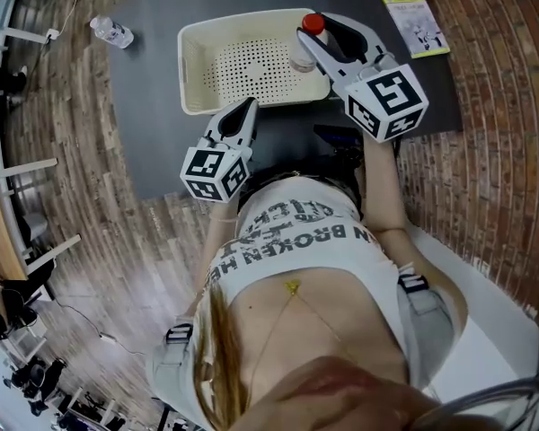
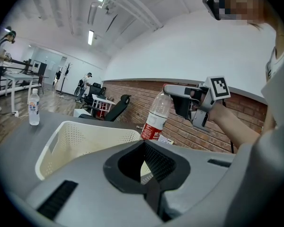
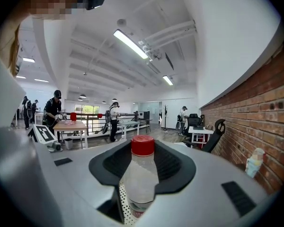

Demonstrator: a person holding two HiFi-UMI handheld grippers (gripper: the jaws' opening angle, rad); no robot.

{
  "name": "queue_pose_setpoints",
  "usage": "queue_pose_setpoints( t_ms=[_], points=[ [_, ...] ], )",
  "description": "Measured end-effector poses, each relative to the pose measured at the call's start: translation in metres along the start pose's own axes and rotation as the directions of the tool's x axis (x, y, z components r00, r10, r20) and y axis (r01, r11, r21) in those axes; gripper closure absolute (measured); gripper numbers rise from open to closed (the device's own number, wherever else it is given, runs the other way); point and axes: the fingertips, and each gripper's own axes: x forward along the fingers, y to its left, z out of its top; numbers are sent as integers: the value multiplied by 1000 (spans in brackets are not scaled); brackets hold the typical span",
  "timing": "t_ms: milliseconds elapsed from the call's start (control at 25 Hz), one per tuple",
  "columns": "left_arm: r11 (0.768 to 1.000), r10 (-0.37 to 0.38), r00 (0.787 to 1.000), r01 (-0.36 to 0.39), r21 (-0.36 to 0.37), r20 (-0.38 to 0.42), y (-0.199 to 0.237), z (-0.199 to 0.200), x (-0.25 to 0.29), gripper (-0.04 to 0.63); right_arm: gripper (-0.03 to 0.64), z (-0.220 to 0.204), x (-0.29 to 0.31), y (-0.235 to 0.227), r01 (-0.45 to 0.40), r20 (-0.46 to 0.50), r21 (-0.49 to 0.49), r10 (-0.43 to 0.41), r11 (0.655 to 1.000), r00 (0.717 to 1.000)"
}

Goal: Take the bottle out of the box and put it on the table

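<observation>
A clear plastic bottle [image 1: 303, 57] with a red cap and red label hangs upright over the right end of the cream perforated basket [image 1: 190, 70]. My right gripper [image 1: 316, 36] is shut on its neck. In the right gripper view the bottle [image 3: 139, 178] fills the gap between the jaws. From the left gripper view I see the bottle [image 2: 156, 119] raised above the basket [image 2: 52, 145], with its base hidden. My left gripper [image 1: 244, 108] hovers at the basket's near rim, shut with nothing in it.
The basket stands on a dark grey table [image 1: 153, 106]. A second small bottle [image 1: 112, 32] stands at the table's far left. A yellow-green booklet [image 1: 415, 23] lies at the far right, by a brick wall. Wooden floor surrounds the table.
</observation>
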Motion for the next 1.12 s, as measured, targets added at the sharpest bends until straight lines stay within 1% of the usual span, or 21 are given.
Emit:
queue_pose_setpoints(
  t_ms=[360,560,880,1120],
  points=[
    [999,27,1000,-26,-21,16,-32,4,28,591,474,0,-38,-54,23,20,13,-23,1000,1000],
    [998,47,999,-46,-39,19,-42,0,35,591,474,-2,-53,-77,43,29,22,-44,999,999],
    [994,92,996,-91,-54,20,-49,-5,39,591,474,-9,-70,-98,48,27,35,-49,998,998],
    [992,109,994,-108,-67,21,-58,-10,43,591,474,-14,-76,-106,34,22,35,-35,999,999]
  ],
)
